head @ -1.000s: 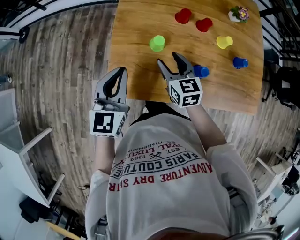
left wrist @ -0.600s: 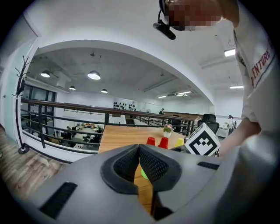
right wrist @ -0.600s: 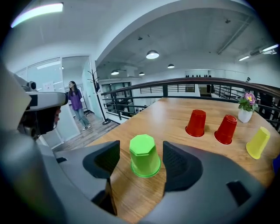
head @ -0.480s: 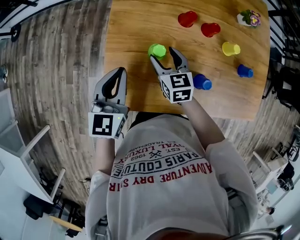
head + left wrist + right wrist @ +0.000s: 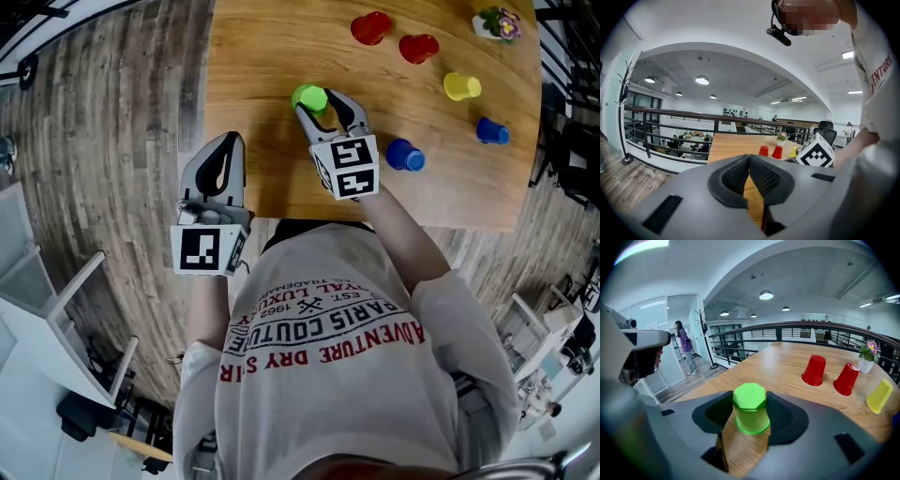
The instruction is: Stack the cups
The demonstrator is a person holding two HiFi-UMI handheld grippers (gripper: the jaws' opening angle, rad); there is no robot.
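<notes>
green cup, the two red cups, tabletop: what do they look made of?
The green cup looks like moulded plastic: opaque, uniform colour, faceted base, soft sheen. The red cups are probably the same plastic, smooth and slightly glossy. The tabletop is wood or wood veneer with visible grain and a satin finish; which of the two cannot be told.

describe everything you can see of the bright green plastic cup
The bright green plastic cup looks smooth and opaque, with an eight-sided closed end and a flared rim. It stands upside down on the wooden table, between the jaws of the right gripper, which have just been closing; both pads touch its sides.
</notes>
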